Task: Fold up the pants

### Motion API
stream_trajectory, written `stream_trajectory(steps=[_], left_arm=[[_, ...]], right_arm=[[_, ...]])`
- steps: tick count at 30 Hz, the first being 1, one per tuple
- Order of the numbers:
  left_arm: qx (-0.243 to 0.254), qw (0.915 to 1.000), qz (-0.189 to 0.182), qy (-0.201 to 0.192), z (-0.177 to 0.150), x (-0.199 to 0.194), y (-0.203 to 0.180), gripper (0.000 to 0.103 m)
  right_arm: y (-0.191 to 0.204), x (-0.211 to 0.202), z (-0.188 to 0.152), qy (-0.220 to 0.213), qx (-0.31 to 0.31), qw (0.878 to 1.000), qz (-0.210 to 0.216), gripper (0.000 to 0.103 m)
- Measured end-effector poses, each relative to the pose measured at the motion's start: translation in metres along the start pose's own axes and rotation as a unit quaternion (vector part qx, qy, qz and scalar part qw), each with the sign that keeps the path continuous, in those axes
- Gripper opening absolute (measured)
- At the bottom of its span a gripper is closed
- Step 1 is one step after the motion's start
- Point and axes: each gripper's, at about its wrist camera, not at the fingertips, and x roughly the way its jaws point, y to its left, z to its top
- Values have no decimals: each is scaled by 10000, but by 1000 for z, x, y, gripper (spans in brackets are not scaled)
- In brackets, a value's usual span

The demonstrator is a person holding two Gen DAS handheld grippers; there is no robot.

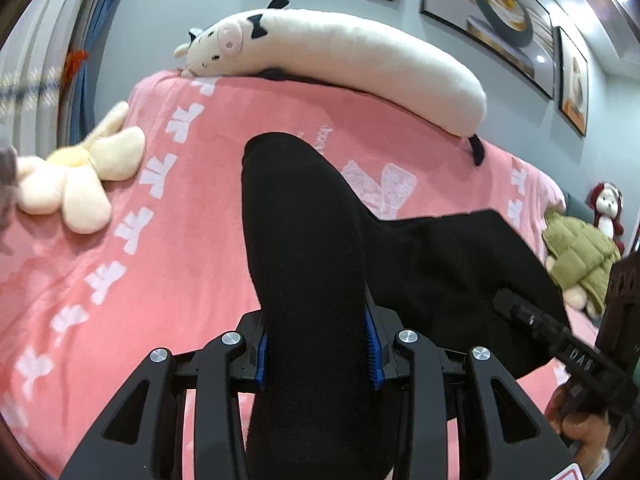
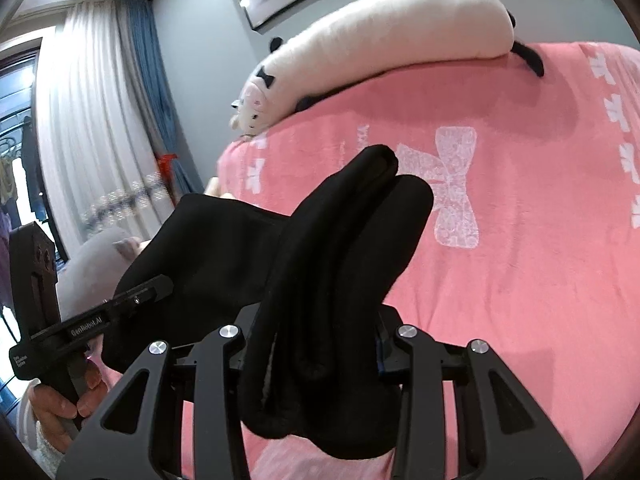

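The black pants (image 1: 312,264) hang between my two grippers above the pink bed (image 1: 192,200). My left gripper (image 1: 316,352) is shut on one bunch of the black fabric, which fills the gap between its blue pads (image 1: 372,356). My right gripper (image 2: 316,344) is shut on another folded bunch of the pants (image 2: 340,248), with thick folds standing up past the fingers. In the left wrist view the right gripper shows at the right edge (image 1: 536,320), touching the cloth. In the right wrist view the left gripper shows at the lower left (image 2: 132,300).
A long white cow-shaped pillow (image 1: 344,56) lies along the far side of the bed. A cream flower cushion (image 1: 80,176) sits at the left. A green plush (image 1: 576,256) and a red-hooded doll (image 1: 608,208) are at the right. Curtains (image 2: 100,120) hang at a window.
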Motion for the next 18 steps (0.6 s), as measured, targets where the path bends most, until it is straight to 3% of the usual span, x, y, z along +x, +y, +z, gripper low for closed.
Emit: stream_trajectory(steps=[3, 4, 5, 7, 8, 9, 13, 18], left_arm=[[-335, 9989, 218, 230, -9, 72, 19, 61], [-340, 9973, 507, 404, -18, 98, 25, 77], [-221, 9912, 1123, 671, -34, 130, 35, 75], [28, 9793, 1693, 1109, -58, 162, 50, 71], [103, 9747, 1812, 1301, -69, 168, 57, 69], [87, 9755, 1745, 1338, -75, 167, 61, 69], [-4, 9817, 1487, 1190, -75, 157, 56, 70], [358, 9802, 1255, 1488, -68, 195, 22, 72]], right_arm=[[-49, 58, -17, 235, 288, 9992, -151, 52], [-74, 81, -32, 442, 396, 9971, -468, 55], [-93, 96, -45, 649, 500, 9932, -826, 55], [-122, 108, -73, 999, 552, 9802, -1617, 53], [-127, 102, -79, 980, 638, 9820, -1481, 47], [-128, 94, -82, 925, 684, 9859, -1213, 45], [-102, 105, -67, 1164, 224, 9902, -741, 17], [-87, 167, -49, 1401, -109, 9887, -524, 16]])
